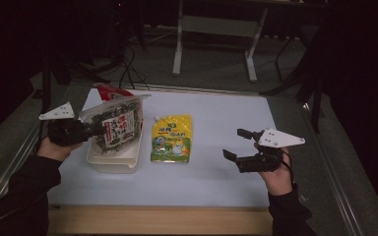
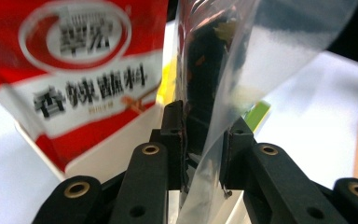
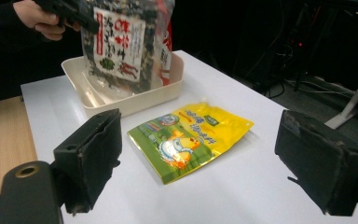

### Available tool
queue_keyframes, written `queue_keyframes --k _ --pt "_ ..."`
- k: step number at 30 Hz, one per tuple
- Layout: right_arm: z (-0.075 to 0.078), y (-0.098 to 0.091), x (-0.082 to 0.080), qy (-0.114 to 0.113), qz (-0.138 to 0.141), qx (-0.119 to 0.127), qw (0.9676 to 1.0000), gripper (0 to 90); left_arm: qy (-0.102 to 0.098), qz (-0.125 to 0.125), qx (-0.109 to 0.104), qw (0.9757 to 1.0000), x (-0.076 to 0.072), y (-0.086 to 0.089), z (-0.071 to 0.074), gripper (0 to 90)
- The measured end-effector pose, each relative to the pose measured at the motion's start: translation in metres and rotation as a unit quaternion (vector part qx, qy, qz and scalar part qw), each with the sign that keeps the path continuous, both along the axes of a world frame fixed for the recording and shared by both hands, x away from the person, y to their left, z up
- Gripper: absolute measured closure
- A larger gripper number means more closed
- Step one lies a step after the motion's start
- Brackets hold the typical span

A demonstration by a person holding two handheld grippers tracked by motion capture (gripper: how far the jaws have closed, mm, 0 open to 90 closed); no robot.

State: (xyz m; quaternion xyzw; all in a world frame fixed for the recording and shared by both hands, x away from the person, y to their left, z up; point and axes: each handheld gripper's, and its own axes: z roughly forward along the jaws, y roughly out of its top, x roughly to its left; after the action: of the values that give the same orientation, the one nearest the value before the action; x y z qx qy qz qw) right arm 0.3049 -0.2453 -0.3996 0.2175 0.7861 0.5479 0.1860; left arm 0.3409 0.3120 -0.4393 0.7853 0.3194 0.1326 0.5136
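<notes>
My left gripper (image 1: 92, 129) is shut on the edge of a clear bag of dark seaweed snack (image 1: 115, 125) with a red and white label. The bag hangs tilted over a white plastic bin (image 1: 113, 164). In the left gripper view the jaws (image 2: 205, 126) pinch the bag's clear film (image 2: 214, 56), and a red and white pouch (image 2: 88, 70) stands just behind. That pouch (image 1: 109, 92) leans at the bin's far end. A yellow and green pouch (image 1: 172, 137) lies flat to the right of the bin. My right gripper (image 1: 234, 143) is open and holds nothing, right of the yellow pouch (image 3: 191, 137).
A white mat (image 1: 216, 113) covers the table, with a wooden strip (image 1: 157, 221) along the front edge. Metal rails (image 1: 325, 147) run down both sides. White desk legs (image 1: 178, 44) stand on the floor beyond the far edge.
</notes>
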Motion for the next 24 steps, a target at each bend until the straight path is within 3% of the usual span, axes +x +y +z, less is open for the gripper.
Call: queue_keyframes --k 6,9,19,24 --pt "-0.002 0.002 0.0 0.0 0.002 -0.001 1.0 14.5 0.004 0.017 -0.032 0.9993 -0.002 0.013 -0.013 76.1" --pt "-0.002 0.002 0.0 0.001 0.002 -0.003 1.0 14.5 0.0 0.017 -0.035 0.9993 -0.004 0.016 -0.017 75.8" --pt "-0.004 0.005 0.001 0.01 0.009 -0.001 0.9999 14.8 -0.01 0.028 -0.017 0.9994 -0.011 0.01 -0.014 73.3" --pt "-0.004 0.005 0.0 0.0 0.007 -0.005 1.0 14.4 -0.021 0.048 -0.015 0.9985 -0.019 0.012 -0.013 63.2"
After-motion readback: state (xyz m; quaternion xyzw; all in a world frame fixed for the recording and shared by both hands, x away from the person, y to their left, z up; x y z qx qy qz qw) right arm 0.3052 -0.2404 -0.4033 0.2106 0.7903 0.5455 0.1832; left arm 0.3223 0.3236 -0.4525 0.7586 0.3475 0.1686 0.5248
